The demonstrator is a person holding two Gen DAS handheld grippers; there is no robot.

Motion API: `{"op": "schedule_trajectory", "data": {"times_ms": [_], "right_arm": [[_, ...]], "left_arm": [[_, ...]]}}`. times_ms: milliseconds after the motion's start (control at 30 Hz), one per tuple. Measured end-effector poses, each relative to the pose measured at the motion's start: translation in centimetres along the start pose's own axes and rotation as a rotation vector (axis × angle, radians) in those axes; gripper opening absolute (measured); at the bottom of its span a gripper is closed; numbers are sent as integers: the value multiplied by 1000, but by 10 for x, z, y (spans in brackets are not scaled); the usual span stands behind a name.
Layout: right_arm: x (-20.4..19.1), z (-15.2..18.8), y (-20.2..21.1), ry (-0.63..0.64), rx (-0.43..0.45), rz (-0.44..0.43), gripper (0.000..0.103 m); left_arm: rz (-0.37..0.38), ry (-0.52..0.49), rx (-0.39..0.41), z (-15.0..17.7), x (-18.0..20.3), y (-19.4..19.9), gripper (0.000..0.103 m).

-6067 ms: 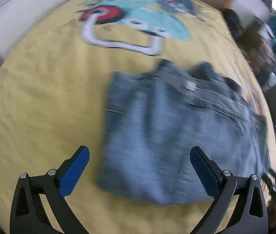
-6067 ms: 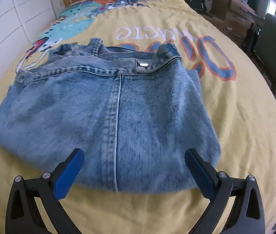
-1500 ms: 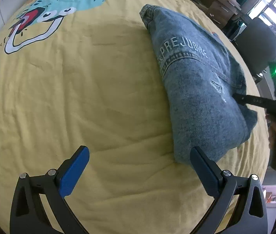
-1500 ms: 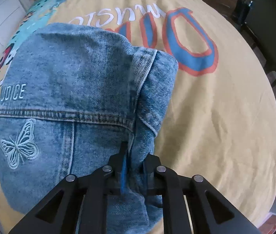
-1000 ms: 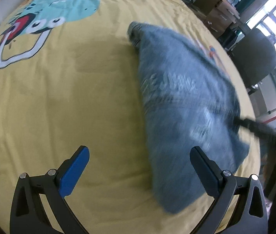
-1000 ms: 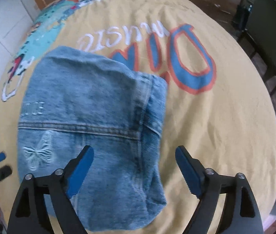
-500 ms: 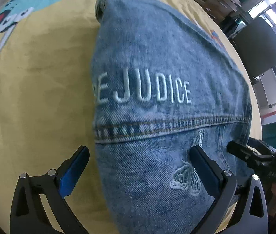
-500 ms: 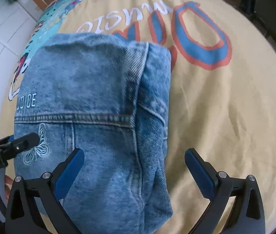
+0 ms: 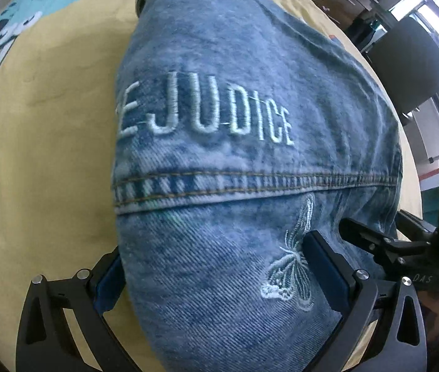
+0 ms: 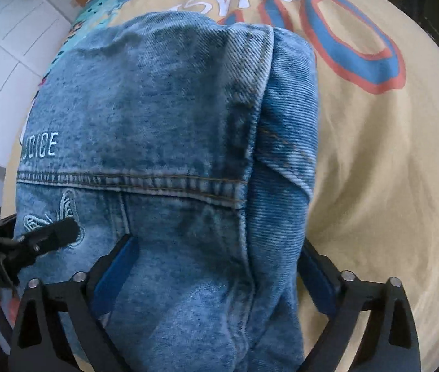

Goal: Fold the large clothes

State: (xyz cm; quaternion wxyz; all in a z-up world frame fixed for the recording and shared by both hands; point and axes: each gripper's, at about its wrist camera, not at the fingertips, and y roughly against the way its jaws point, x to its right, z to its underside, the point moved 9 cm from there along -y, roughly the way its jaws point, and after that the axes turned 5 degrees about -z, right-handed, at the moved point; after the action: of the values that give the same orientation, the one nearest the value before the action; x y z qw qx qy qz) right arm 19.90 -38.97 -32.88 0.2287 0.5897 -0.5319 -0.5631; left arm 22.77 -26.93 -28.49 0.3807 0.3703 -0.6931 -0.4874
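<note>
Denim jacket [image 9: 234, 99], folded on the yellow bedspread [image 9: 42, 142], sits lower centre between the spread left gripper [image 9: 213, 266] and closing right gripper [image 10: 219, 266]; both should pinch the near edge evenly.

A folded denim jacket [image 9: 219, 155] fills the middle of the view, lying on a yellow bed cover [image 9: 39, 155]. White stitched letters cross its far half, and a white embroidered butterfly [image 9: 293, 266] sits near its right side below a seam. The left claw [image 9: 213, 272] straddles the jacket's near end, blue pads wide apart. At the right, the right claw [image 9: 362, 232] reaches onto the denim. A dark chair [image 9: 411, 71] stands far right.
</note>
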Motion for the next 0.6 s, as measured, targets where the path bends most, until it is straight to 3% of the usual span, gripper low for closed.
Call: {"op": "schedule_trajectory", "data": {"times_ms": [167,267,333,400,600], "right_arm": [[-13,1,-8,0,-45,-3,86],[-10,-8,-6,-6,-63,5,70],[-9,-12,2,-21,-45,23,48],[-15,-15,10,-20,-30,29,37],[-27,-15,39,23,-2,76,26]], "left_arm": [[30,-20,-19,7,15,-3,91],[21,-49,-1,8,23,2,79],[26,-63,4,7,30,6,66],[34,-71,10,7,37,12,59],[70,-81,42,6,42,42,44]]}}
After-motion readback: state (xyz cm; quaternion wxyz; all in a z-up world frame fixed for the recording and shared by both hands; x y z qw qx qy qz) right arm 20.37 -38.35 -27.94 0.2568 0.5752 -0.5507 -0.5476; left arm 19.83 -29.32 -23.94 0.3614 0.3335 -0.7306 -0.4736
